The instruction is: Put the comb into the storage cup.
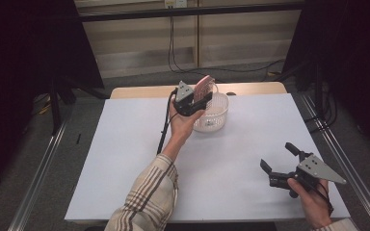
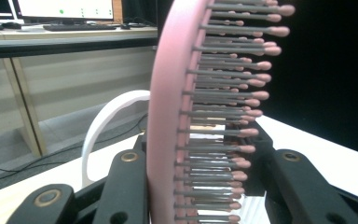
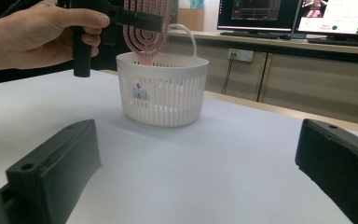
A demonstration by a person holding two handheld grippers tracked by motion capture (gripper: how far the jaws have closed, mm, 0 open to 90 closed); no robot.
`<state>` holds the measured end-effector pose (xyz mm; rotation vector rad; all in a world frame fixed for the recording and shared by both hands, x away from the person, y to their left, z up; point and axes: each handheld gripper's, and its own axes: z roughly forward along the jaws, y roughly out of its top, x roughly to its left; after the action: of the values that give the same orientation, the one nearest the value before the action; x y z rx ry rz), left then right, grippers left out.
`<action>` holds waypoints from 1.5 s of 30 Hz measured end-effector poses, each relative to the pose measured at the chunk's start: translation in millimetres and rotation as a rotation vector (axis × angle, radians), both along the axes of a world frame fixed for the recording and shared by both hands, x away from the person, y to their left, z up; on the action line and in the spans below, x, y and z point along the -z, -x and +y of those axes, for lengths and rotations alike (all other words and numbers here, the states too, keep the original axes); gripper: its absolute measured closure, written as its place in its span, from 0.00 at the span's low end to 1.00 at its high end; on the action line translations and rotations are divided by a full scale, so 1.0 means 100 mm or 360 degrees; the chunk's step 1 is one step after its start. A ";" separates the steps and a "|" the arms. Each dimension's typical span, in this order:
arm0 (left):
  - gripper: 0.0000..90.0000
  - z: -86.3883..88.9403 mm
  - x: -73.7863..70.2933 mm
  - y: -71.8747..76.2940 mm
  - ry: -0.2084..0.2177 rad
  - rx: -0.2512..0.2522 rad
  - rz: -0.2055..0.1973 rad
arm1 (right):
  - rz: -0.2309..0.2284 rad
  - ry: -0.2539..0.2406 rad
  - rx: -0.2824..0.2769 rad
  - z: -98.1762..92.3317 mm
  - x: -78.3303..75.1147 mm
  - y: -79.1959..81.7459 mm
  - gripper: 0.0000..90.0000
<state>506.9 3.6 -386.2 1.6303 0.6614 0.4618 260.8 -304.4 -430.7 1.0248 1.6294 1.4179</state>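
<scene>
A pink hairbrush (image 1: 204,87) with grey, pink-tipped bristles, a white slatted basket (image 1: 217,117), a white table sheet (image 1: 236,144), black jaws — and a beige plaid sleeve (image 1: 147,199).

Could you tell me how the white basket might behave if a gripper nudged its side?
The basket looks like thin slotted plastic, so it is probably light and would slide on the smooth white table. It seems wide for its height, so tipping seems unlikely. Its thin walls may flex slightly.

Plaid sleeve (image 1: 147,197), black grippers (image 1: 280,162)
</scene>
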 end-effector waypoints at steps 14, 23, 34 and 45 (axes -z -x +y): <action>0.67 0.16 -0.03 -0.06 -0.0053 -0.0057 0.0020 | 0.0012 0.0013 -0.0017 -0.01 0.01 -0.01 0.00; 0.64 0.35 -0.02 -0.14 -0.0037 -0.0115 0.0058 | 0.0028 0.0013 -0.0026 0.01 0.02 -0.02 0.00; 0.60 0.43 -0.03 -0.16 -0.0110 -0.0121 0.0032 | 0.0033 0.0013 -0.0034 0.02 0.03 -0.02 0.00; 0.56 0.57 -0.04 -0.23 -0.0128 -0.0166 0.0060 | 0.0040 0.0017 -0.0040 0.02 0.03 -0.02 0.00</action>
<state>530.0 60.6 -382.4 1.6891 0.7675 0.5403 263.1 -302.3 -434.0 1.0230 1.6715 1.4166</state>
